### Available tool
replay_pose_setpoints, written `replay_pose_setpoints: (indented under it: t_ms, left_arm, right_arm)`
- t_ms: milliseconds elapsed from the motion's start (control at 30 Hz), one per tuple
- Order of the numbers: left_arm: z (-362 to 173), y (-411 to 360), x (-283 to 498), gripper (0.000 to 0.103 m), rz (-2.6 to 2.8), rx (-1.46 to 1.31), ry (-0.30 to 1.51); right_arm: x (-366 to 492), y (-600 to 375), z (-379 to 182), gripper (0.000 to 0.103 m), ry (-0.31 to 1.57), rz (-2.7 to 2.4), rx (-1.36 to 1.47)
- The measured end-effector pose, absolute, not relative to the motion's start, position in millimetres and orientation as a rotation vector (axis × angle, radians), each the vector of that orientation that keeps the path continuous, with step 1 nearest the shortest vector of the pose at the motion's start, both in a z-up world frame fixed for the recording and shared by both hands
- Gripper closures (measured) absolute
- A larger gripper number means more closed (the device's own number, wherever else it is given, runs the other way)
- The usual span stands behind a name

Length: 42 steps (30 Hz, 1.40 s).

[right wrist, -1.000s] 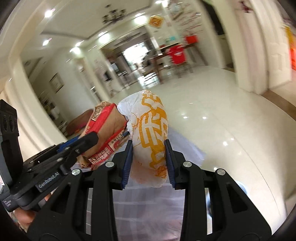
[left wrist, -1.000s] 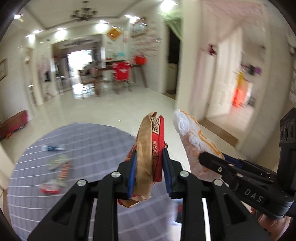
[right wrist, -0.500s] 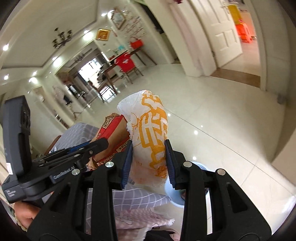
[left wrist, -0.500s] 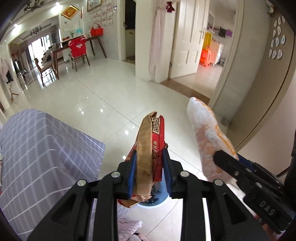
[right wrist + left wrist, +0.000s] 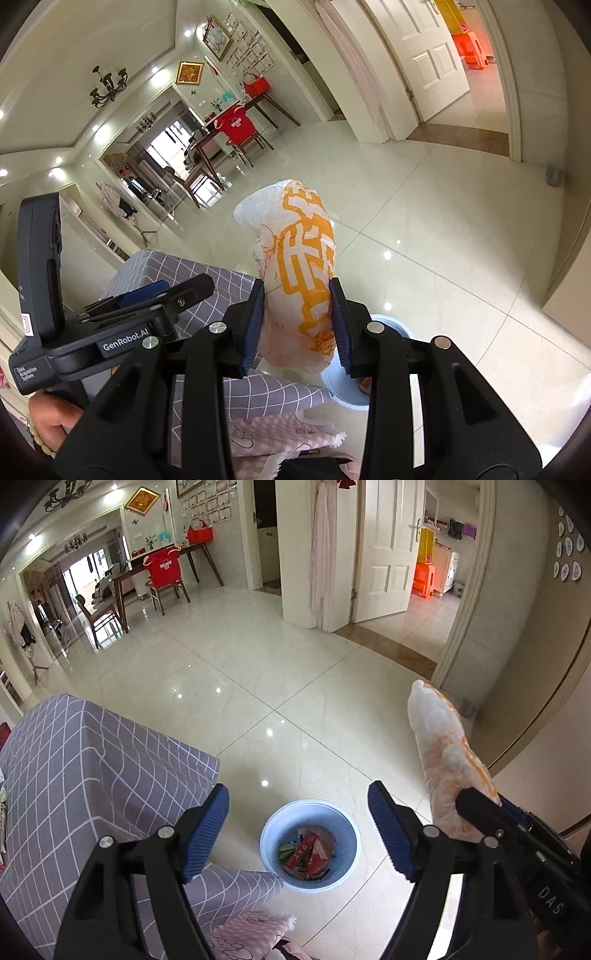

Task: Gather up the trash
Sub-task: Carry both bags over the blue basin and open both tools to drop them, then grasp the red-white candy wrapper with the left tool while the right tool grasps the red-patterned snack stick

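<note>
With my left gripper (image 5: 297, 829) jaws just sprung apart and empty over the bin (image 5: 309, 845), my right gripper (image 5: 297, 325), clamping the upright wrapper (image 5: 299, 273), sits beside its rim.

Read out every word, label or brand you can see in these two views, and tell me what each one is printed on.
"DAS": on the black body of the right tongs, left wrist view.
"GenRobot.AI": on the black body of the left tongs, right wrist view.
"Data Acquisition System": small label on that same body.
Large orange characters on the white crumpled plastic bag: distorted, unreadable.
Print on wrappers in the light blue round bin: too small.
Framed wall papers: too small.
</note>
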State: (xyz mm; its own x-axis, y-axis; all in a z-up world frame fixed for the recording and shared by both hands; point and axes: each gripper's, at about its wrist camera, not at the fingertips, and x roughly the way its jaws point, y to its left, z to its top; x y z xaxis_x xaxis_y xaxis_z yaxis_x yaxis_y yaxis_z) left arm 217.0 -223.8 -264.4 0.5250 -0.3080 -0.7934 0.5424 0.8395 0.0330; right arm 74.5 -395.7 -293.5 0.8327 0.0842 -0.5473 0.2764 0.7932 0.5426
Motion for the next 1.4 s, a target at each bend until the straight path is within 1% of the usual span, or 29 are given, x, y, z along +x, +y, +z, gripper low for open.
replay_pose_setpoints:
  t_ms: [433,600,667,700,733,767,1000,1267,1400]
  left_arm:
    - [-252.9,-209.1,218.8,0.027,-0.502,0.286,0.869]
    - [-247.5,-201.9,218.6,0.027,-0.481,0.279,0.855]
    - [-244.5,-195.8,220.2,0.027,-0.469,0.272,0.849]
    - [-242.4,-193.1,221.0,0.027,-0.464,0.267,0.846]
    - [-240.7,-190.1,221.7,0.027,-0.458,0.262,0.843]
    - [-238.6,-186.5,222.6,0.027,-0.451,0.257,0.840]
    - [-228.6,-166.8,225.4,0.027,-0.433,0.240,0.833]
    - [-220.7,-147.0,218.5,0.027,-0.436,0.218,0.818]
    - [-213.3,-124.8,214.6,0.027,-0.425,0.208,0.806]
  right_arm:
    - [91.0,-390.1,-290.2,0.068,0.604,-0.089,0.647]
    - [99.4,-388.0,-292.6,0.067,0.602,-0.079,0.637]
    - [103.0,-386.3,-292.0,0.058,0.592,-0.074,0.634]
    - [105.1,-385.6,-291.7,0.051,0.572,-0.078,0.627]
    - [106.9,-385.5,-292.9,0.034,0.564,-0.086,0.622]
    - [109.2,-385.9,-295.3,0.030,0.565,-0.097,0.622]
    - [112.6,-381.8,-297.4,0.030,0.595,-0.079,0.642]
    - [111.0,-363.4,-280.1,0.030,0.599,-0.039,0.614]
    - [112.8,-348.5,-268.4,0.030,0.597,-0.012,0.594]
